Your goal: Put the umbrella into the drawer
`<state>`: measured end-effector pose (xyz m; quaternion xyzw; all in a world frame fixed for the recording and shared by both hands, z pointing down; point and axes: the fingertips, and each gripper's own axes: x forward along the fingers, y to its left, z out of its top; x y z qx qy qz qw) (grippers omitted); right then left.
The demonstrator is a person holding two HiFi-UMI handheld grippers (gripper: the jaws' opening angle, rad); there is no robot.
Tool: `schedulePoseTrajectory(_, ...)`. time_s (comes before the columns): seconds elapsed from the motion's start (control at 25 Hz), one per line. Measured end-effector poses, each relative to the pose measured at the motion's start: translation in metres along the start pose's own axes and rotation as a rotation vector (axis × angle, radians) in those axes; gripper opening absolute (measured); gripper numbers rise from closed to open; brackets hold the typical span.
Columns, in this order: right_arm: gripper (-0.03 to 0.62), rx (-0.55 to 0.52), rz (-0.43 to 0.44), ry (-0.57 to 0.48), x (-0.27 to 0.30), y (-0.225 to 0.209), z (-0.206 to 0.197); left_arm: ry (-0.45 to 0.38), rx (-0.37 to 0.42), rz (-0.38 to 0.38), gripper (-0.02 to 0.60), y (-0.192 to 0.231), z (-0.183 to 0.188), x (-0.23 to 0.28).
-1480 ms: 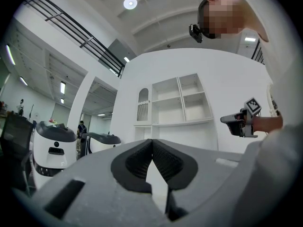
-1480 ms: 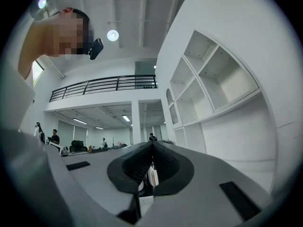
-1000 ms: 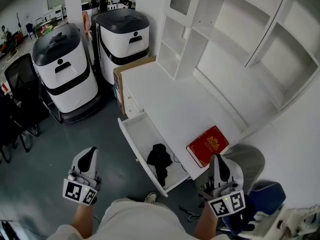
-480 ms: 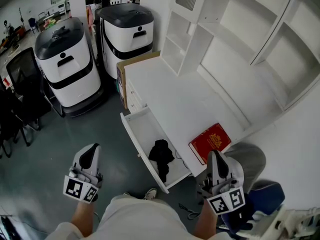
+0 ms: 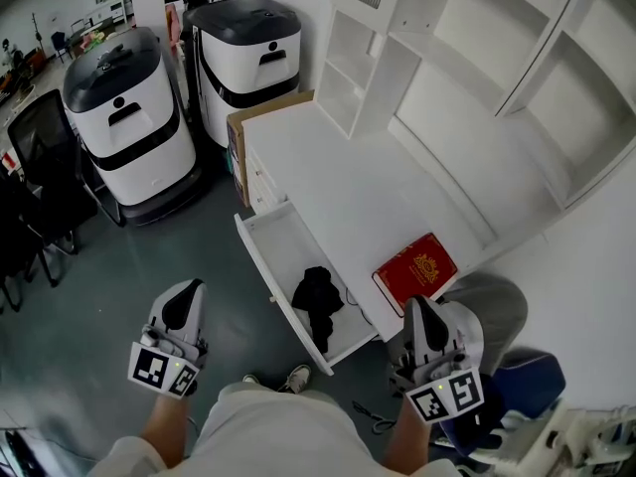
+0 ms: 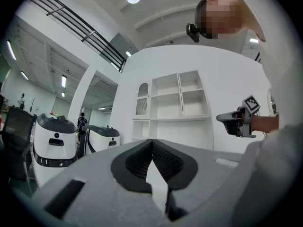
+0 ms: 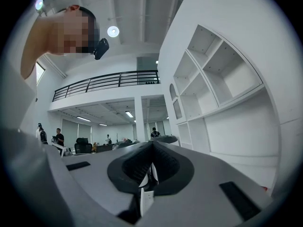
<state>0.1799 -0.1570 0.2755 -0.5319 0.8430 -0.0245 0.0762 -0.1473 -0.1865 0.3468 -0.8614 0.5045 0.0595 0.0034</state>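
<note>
Umbrella (image 5: pixel 316 301), seemingly in drawer (image 5: pixel 260 258), between left claw (image 5: pixel 185 292) and right claw (image 5: pixel 417 307)

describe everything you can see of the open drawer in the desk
The drawer is white and smooth, like painted board: a long, shallow box with low walls and a plain front panel. It stands pulled well out of the white desk, level, just below the desktop's edge. A black, crumpled-looking umbrella lies on its floor toward the end nearer the person; the rest of the floor is bare. Nothing else touches it.
</note>
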Motion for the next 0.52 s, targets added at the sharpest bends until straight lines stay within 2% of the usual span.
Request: schedulePoseTrajectory(0.52,0.000,0.016,-0.029,0.022,-0.019,-0.008,-0.011,0.007,0.001,-0.020,0.012,-0.016,-0.004,0.001)
